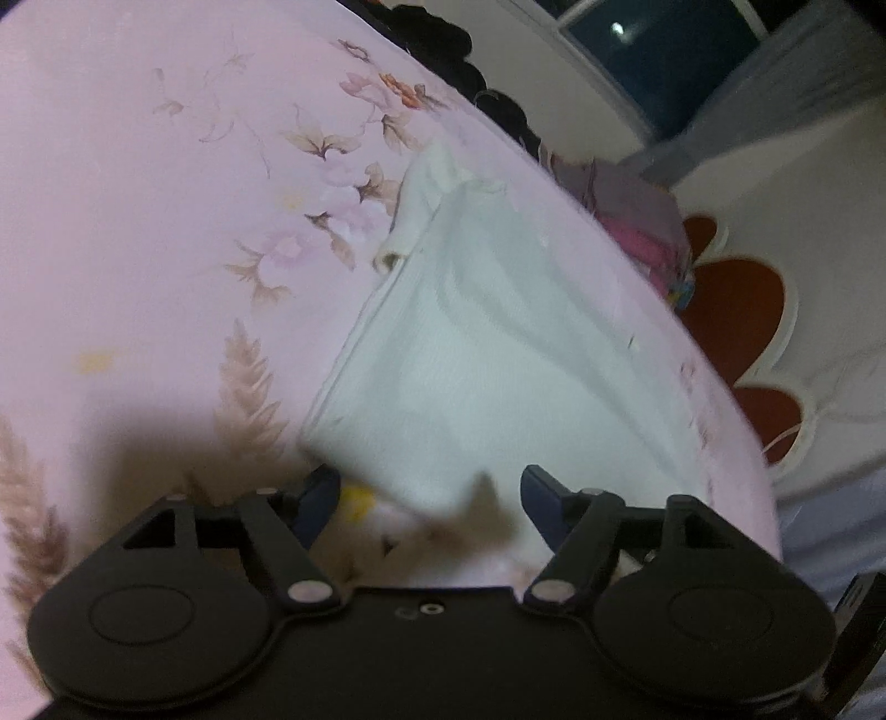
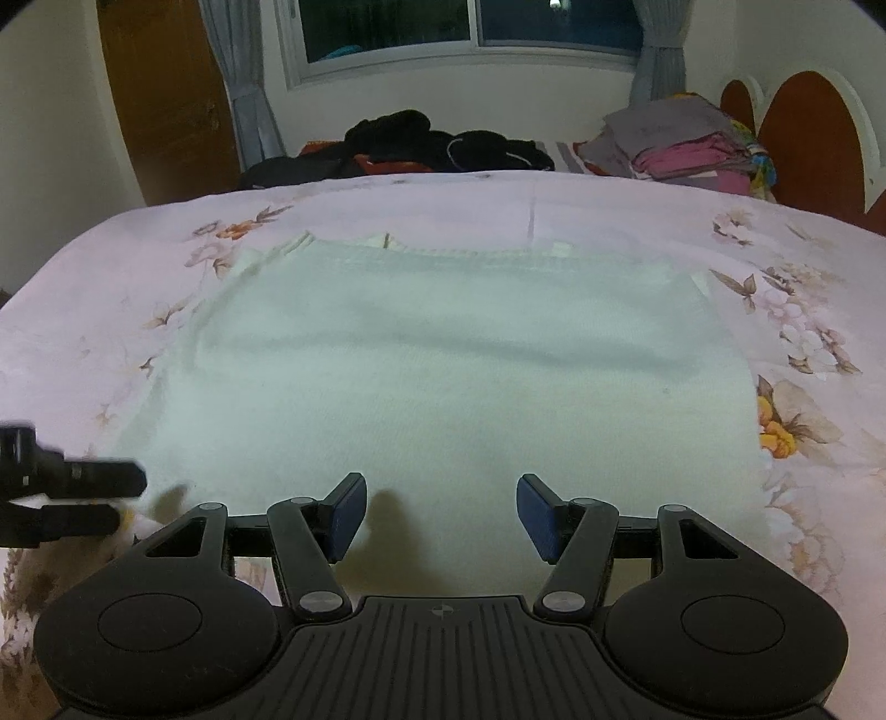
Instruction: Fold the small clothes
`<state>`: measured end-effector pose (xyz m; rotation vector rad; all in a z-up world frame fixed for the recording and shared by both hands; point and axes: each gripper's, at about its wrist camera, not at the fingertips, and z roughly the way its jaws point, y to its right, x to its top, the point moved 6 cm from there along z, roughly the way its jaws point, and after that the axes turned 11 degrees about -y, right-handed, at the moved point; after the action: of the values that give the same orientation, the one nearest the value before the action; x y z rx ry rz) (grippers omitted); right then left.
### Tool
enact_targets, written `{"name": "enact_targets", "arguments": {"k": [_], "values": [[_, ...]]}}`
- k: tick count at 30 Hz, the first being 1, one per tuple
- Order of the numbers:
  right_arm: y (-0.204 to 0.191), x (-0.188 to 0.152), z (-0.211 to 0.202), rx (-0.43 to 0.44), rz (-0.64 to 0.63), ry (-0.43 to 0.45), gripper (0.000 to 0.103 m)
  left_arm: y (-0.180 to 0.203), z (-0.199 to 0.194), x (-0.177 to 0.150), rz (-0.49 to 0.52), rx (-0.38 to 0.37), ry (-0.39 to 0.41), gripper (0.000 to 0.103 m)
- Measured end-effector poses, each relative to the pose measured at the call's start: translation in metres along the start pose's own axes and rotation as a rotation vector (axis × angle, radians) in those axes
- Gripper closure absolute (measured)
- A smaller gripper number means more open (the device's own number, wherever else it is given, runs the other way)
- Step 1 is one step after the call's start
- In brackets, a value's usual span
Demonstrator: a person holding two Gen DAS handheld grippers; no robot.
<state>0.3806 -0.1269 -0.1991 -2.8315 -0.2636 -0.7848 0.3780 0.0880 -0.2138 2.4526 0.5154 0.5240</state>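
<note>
Both grippers stood with their jaws apart and nothing clamped. Ahead of the right gripper (image 2: 441,518) a white garment (image 2: 443,376) lay flat on the pink floral bedsheet (image 2: 72,310), its near hem reaching under and between the blue pads (image 2: 349,515), which did not press on it. Its long axis ran crosswise to that tool, ribbed hem along the far edge, a sleeve bunched at the far left corner.

Only the right wrist view showed the whole garment, the room beyond, and the left gripper (image 2: 127,495) coming in from the far left at the garment's near left corner. Only the left wrist view showed that corner close up: the left gripper (image 1: 429,501) had its jaws wide, a blurred tip of white cloth lying between the pads (image 1: 545,498) without being pinched. From there the white garment (image 1: 470,360) stretched away up and to the right, a stacked folded edge on its left side, a rolled cuff at its far end. That view was smeared by motion.

Beyond the garment, well apart from it, sat a heap of dark clothes (image 2: 398,144) and, further right, a stack of folded clothes (image 2: 686,144) against a red scalloped headboard (image 2: 808,138). A window (image 2: 470,27) with grey curtains (image 2: 659,61) filled the far wall. Nothing lay between either tool and the garment.
</note>
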Motion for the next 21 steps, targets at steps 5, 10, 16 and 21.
{"name": "enact_targets", "arguments": {"k": [5,10,16,21], "values": [[0.002,0.024,0.011,0.001,0.021,0.029,0.043,0.005,0.013,0.011,-0.040,-0.077,0.055,0.023],[0.006,0.059,0.025,-0.027,0.049,0.066,0.043,0.002,0.026,0.023,-0.109,-0.162,0.089,0.042],[0.001,0.061,0.061,-0.103,-0.026,0.040,0.043,-0.006,0.035,0.028,-0.148,-0.190,0.129,0.068],[0.001,0.063,0.046,-0.125,-0.029,0.076,0.043,-0.013,0.039,0.027,-0.162,-0.180,0.139,0.094]]}}
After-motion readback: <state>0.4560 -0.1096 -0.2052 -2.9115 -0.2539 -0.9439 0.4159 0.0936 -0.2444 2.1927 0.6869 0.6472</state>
